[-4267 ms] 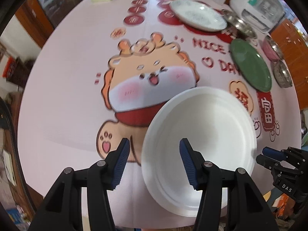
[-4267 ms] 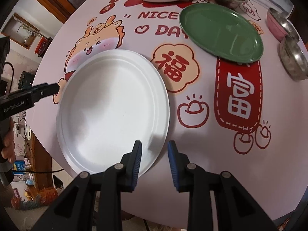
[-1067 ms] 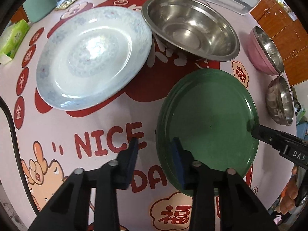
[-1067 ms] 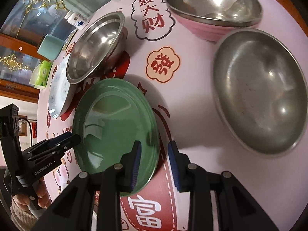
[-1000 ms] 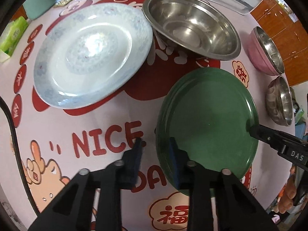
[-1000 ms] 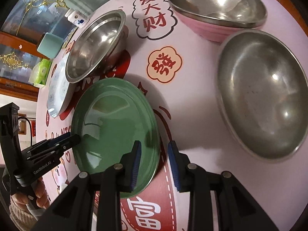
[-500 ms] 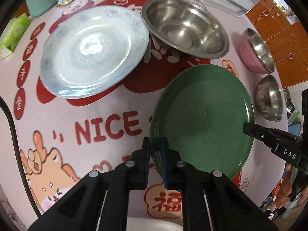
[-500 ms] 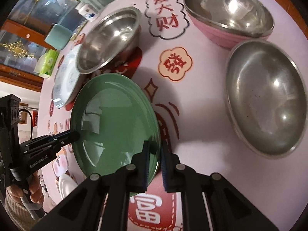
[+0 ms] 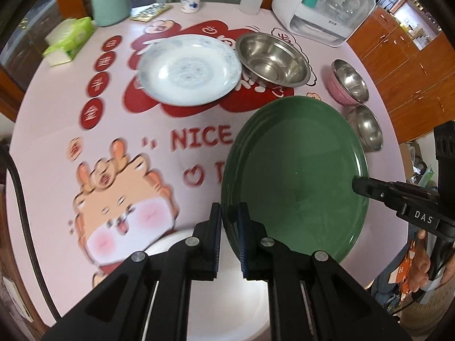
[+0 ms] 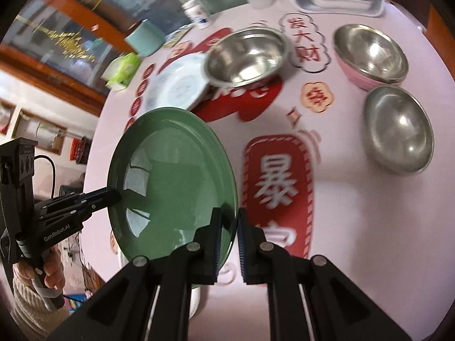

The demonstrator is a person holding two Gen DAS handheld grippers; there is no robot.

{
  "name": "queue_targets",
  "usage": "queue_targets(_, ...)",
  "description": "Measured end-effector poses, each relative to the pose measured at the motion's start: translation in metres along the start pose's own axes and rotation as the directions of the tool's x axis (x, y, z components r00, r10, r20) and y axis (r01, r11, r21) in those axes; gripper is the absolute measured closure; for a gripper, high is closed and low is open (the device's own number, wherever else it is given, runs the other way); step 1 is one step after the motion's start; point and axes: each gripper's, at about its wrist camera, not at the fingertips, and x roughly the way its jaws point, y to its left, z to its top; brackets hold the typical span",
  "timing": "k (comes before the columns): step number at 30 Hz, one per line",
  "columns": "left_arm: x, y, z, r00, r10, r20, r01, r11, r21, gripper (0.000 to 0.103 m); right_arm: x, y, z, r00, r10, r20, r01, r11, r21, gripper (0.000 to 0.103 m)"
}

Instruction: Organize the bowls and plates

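Green plate (image 9: 295,170) hangs clamped at opposite rims between left hand-held gripper (image 9: 229,234) and right hand-held gripper (image 10: 227,236).

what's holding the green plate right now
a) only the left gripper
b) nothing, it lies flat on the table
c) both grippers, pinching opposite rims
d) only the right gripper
c: the left gripper and the right gripper are each shut on an opposite rim of the green plate.
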Motion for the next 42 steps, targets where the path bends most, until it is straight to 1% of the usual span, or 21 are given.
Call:
queue_targets(3, -0.016, 0.015, -0.026, 1.000, 0.006, 0.012, -0.006, 1.000, -0.003, 0.094, 0.002, 0.024, -0.019, 1.000, 0.007, -0.010, -0.008, 1.000, -0.017, 0.093)
queue_targets(10, -0.037, 0.052, -0.078, 1.000, 0.025, 0.016, -0.025, 1.000, -0.014, 0.094, 0.018, 0.069, -0.061, 0.998, 0.014, -0.059, -0.016, 0.999, -0.039, 0.093)
queue_targets(14, -0.044, 0.066, -0.101, 1.000, 0.015, 0.016, -0.014, 0.999, -0.029, 0.094, 0.020, 0.087, -0.078, 0.998, 0.006, -0.069, -0.010, 0.999, -0.052, 0.093)
queue_targets(19, -0.044, 0.074, -0.122, 1.000, 0.019, 0.013, -0.019, 1.000, -0.022, 0.094, 0.024, 0.100, -0.094, 0.997, -0.010, -0.078, 0.005, 0.998, -0.065, 0.093)
queue_targets(24, -0.031, 0.079, -0.134, 0.999, 0.039, -0.012, -0.039, 0.999, -0.009, 0.094, 0.036, 0.104, -0.108, 0.995, -0.027, -0.093, 0.022, 0.998, -0.060, 0.093)
queue_targets(28, -0.012, 0.082, -0.141, 0.998, 0.046, -0.046, -0.046, 0.999, -0.012, 0.094, 0.050, 0.102, -0.115, 0.992, -0.056, -0.110, 0.050, 0.997, -0.054, 0.093)
queue_targets(35, 0.022, 0.083, -0.144, 0.994, 0.044, -0.096, -0.047, 0.999, -0.022, 0.094, 0.073, 0.091, -0.117, 0.984, -0.101, -0.144, 0.095, 0.994, -0.051, 0.093)
queue_targets(42, 0.046, 0.084, -0.146, 0.990, 0.040, -0.137, -0.045, 0.998, -0.037, 0.094, 0.092, 0.078, -0.117, 0.975, -0.100, -0.198, 0.097, 0.995, -0.028, 0.092)
